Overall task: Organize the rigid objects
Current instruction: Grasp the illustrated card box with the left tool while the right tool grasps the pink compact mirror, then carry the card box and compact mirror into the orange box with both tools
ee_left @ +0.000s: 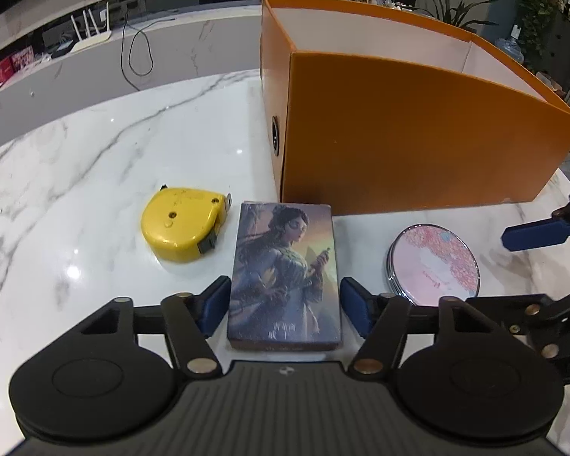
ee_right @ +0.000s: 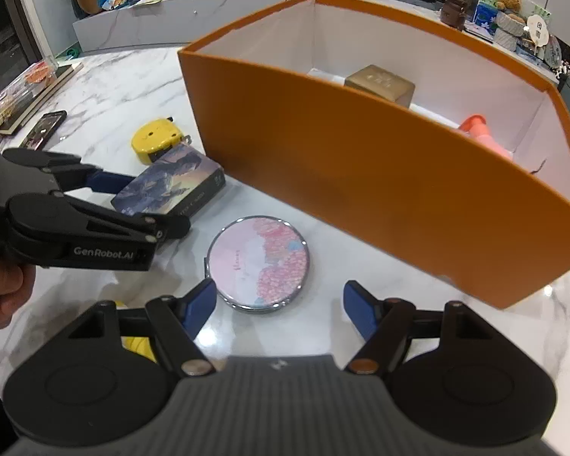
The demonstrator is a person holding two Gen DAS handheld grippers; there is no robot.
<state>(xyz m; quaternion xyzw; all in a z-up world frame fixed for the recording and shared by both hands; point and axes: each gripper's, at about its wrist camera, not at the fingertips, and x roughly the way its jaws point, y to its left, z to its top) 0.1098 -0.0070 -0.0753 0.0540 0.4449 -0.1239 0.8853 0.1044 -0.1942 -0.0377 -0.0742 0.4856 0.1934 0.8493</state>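
We judge the main risk at the left gripper [ee_left: 283, 306]. Its blue pads [ee_left: 213, 306] stand on either side of the rectangular card box with a painted figure on its glossy wrapped face [ee_left: 285, 273], low on its long edges. If the jaws close that near the box's end, the far end may sag or swivel out on lifting. The wrap looks slick, so we expect slip under a light squeeze.

A second risk is collision. The two grippers work close together; in the right wrist view the left gripper's linkage sits at 9 o'clock, just beside the round mirror compact with a pink floral lid and chrome rim [ee_right: 258, 262]. The tall orange cardboard storage box with white lining [ee_right: 399, 197] stands just behind both items, at 12 o'clock. A low lift could catch its front wall.

Gripper state: the left jaws stand part open, pads just beside the card box; we cannot confirm that they press on it. The right gripper [ee_right: 279, 311] is open and empty. Its left pad lies near the compact's rim at 9 o'clock; the right pad stands apart from it.

The yellow plastic tape measure [ee_left: 184, 228] lies on the white marble tabletop [ee_left: 76, 190], at 10 o'clock from the card box.
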